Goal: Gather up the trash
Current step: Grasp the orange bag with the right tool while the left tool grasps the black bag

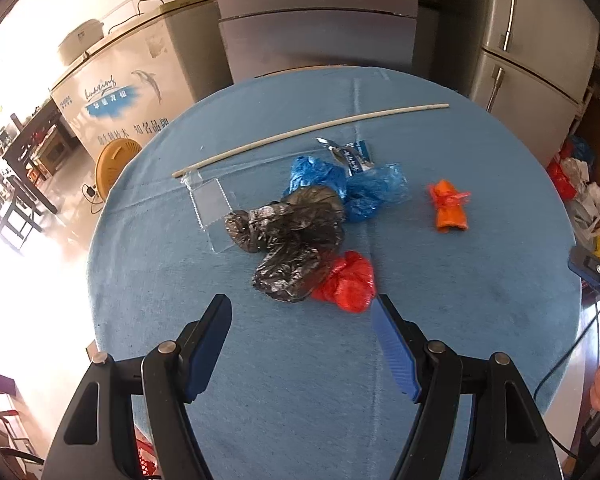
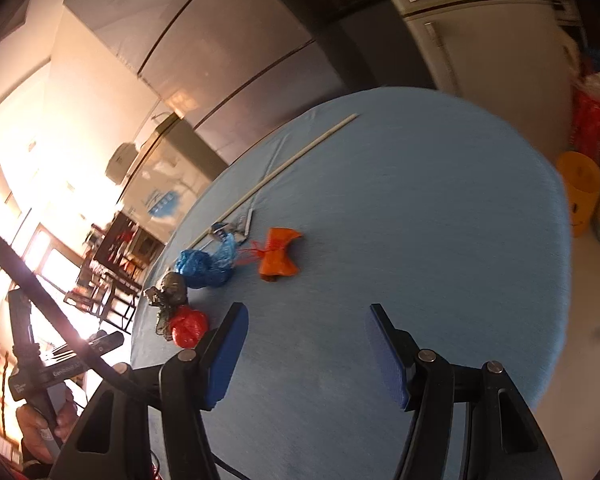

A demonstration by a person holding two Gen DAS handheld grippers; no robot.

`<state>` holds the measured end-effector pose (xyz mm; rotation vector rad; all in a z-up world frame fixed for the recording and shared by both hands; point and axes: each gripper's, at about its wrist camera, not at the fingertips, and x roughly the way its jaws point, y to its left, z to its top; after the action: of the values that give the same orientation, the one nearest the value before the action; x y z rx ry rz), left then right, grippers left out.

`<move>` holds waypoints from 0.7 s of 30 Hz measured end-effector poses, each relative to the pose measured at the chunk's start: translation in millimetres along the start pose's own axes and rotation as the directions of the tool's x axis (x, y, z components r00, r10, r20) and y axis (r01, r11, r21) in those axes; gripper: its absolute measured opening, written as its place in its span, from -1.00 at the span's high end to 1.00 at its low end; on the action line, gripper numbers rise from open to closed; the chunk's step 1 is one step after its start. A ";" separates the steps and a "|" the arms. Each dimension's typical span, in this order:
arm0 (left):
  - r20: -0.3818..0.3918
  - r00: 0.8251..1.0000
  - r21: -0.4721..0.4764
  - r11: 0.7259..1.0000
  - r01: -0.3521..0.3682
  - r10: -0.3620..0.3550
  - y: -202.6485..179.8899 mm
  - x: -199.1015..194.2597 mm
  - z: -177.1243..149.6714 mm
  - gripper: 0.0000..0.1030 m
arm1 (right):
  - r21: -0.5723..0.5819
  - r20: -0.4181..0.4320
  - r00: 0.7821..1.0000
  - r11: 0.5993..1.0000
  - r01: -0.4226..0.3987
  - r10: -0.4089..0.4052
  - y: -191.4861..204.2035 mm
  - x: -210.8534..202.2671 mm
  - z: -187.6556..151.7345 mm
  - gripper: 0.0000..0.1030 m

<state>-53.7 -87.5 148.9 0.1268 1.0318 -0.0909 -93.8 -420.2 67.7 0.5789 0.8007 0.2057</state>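
Trash lies on a round table with a blue cloth [image 1: 260, 360]. In the left wrist view a crumpled black bag [image 1: 296, 244] sits mid-table, with a red bag [image 1: 348, 282] touching its near right side and a blue bag [image 1: 348, 188] behind it. An orange bag [image 1: 448, 206] lies apart to the right. A clear plastic sleeve [image 1: 210, 208], a foil wrapper [image 1: 350, 154] and a long pale stick [image 1: 308, 132] lie farther back. My left gripper [image 1: 302, 308] is open and empty, just short of the black and red bags. My right gripper [image 2: 306, 316] is open and empty over bare cloth [image 2: 420, 220], with the orange bag [image 2: 278, 256] ahead to its left.
Refrigerators [image 1: 320, 20] and a chest freezer [image 1: 128, 88] stand behind the table. Plastic bags [image 1: 584, 196] pile up on the floor at the right, and a yellow bin [image 2: 580, 190] stands past the table edge. A person's hand [image 2: 40, 420] holds the left gripper handle.
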 end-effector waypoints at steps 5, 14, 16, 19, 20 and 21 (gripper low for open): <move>-0.027 1.000 -0.020 1.000 -0.016 0.015 20.9 17.3 -5.0 -0.41 | -0.042 -0.029 1.000 0.999 -0.010 0.008 24.9 30.4 16.7 -0.26; -0.062 0.989 -0.080 0.988 0.130 -0.135 41.9 50.1 17.0 -0.41 | -0.072 -0.113 0.993 0.997 0.029 -0.037 50.7 93.2 45.1 -0.26; -0.064 0.985 -0.086 0.984 0.156 -0.161 41.1 59.4 28.9 -0.41 | -0.065 -0.127 0.991 0.997 0.040 -0.049 51.9 106.9 50.3 -0.26; -0.060 0.984 -0.074 0.984 0.162 -0.166 37.2 73.4 43.4 -0.41 | -0.046 -0.148 0.987 0.997 0.057 -0.063 53.1 124.8 55.9 -0.26; -0.061 0.983 -0.073 0.983 0.170 -0.174 35.5 77.9 47.1 -0.42 | -0.046 -0.155 0.985 0.997 0.063 -0.070 54.9 130.8 57.6 -0.26; -0.068 0.980 -0.069 0.981 0.181 -0.186 34.0 84.2 50.0 -0.42 | -0.054 -0.162 0.984 0.996 0.072 -0.080 57.7 136.8 59.0 -0.26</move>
<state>36.3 -62.6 104.0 -0.0226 1.1185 -0.2231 45.3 -344.0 48.2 0.4897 0.9737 0.2039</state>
